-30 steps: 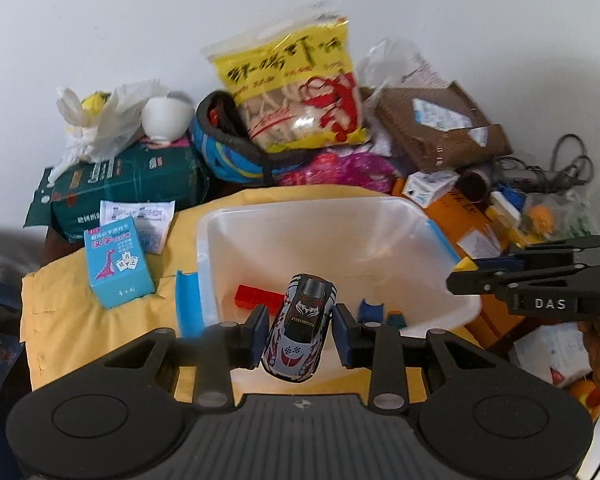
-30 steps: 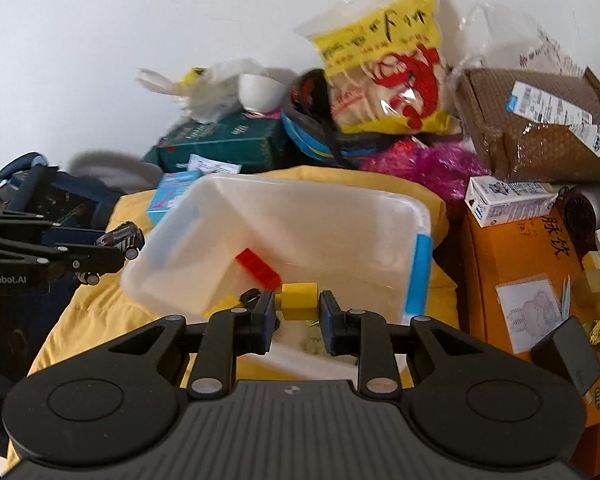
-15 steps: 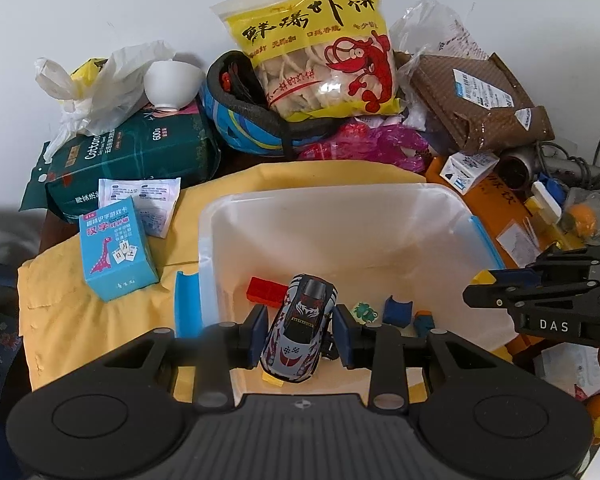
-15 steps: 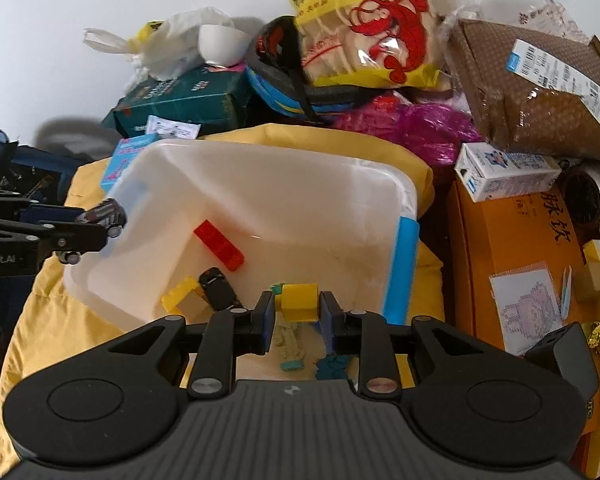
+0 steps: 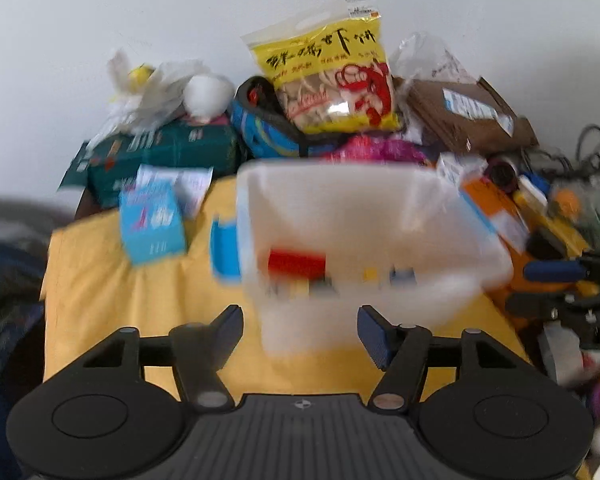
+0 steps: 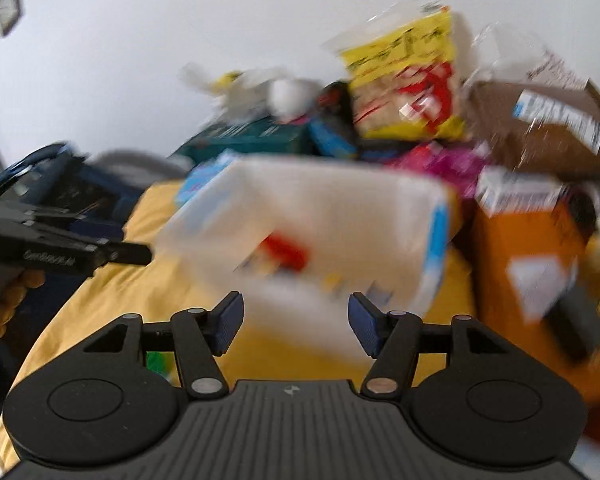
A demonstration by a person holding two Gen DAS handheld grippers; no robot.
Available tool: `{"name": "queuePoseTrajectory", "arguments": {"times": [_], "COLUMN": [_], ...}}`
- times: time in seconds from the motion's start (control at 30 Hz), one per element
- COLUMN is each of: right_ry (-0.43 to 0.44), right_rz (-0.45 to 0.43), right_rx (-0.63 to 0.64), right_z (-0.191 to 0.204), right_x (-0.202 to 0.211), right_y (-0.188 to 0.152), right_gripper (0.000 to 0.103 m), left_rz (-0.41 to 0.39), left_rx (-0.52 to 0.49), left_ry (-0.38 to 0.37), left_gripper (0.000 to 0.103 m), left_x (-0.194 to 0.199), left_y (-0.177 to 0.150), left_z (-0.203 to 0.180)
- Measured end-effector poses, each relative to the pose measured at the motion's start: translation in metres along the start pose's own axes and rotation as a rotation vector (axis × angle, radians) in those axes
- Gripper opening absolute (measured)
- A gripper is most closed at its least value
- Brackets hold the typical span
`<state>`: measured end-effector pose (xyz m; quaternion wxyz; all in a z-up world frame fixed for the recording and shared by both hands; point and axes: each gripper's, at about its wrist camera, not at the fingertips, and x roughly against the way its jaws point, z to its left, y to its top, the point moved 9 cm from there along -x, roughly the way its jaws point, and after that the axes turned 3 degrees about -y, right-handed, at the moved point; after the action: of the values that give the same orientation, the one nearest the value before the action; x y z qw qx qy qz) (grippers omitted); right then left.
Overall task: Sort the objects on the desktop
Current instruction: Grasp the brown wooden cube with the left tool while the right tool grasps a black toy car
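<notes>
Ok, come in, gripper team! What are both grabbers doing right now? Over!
Left gripper open, empty. Right gripper open, empty. White bin ahead, red brick inside; other pieces too blurred to name. Nothing between fingers and bin.

Both views are bright and evenly lit, the white wall [image 5: 100, 20] plain and nearly shadowless; motion blur smears almost everything, worst on the translucent bin [image 5: 364, 216] and its small contents; the black gripper bodies in the foreground stay sharp; glare glints on the yellow snack bag [image 5: 332, 80]; fisheye distortion bends the scene, with dark corners at the frame edges.
</notes>
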<state>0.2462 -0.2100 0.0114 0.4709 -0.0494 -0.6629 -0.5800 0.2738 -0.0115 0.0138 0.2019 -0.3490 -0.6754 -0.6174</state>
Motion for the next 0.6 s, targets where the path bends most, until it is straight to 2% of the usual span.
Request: {"name": "queuePoseTrajectory", "arguments": {"times": [0.13,0.17,0.23,0.37,0.53,0.57,0.6], "right_ry": [0.029,0.029,0.03,0.04,0.05,0.041,0.035], "right_rz": [0.119,0.151,0.18,0.169,0.169,0.173,0.177], "right_rx": [0.003,-0.003,-0.019,-0.006,-0.011,-0.003,0.0], "right_z": [0.033,0.039,0.049,0.067,0.075,0.075,0.074], "right_x": [-0.008,-0.012,-0.018,-0.023,-0.033,-0.036,-0.037], "right_y": [-0.086,-0.104,-0.126,-0.137,-0.138,-0.14,-0.146], "right_gripper": [0.053,0.05,0.051,0.05,0.051,0.046,0.047], "left_rz": [0.055,0.075,0.102,0.166,0.179,0.182,0.181], "left_rx": [0.006,0.007,0.007,0.014,-0.014,-0.021,-0.03], "left_ry": [0.013,0.005,0.018,-0.02,-0.043,-0.045,-0.041], "left_gripper": [0.068,0.068,0.068,0.068,0.068,0.066,0.065], "left_x": [0.016,0.017,0.019,0.018,0.011,0.008,0.005], "left_y": [-0.083,-0.103,-0.137,-0.183,-0.197,-0.199,-0.199], "left_z": [-0.003,-0.008,-0.015,-0.034,-0.048,-0.051,-0.051]}}
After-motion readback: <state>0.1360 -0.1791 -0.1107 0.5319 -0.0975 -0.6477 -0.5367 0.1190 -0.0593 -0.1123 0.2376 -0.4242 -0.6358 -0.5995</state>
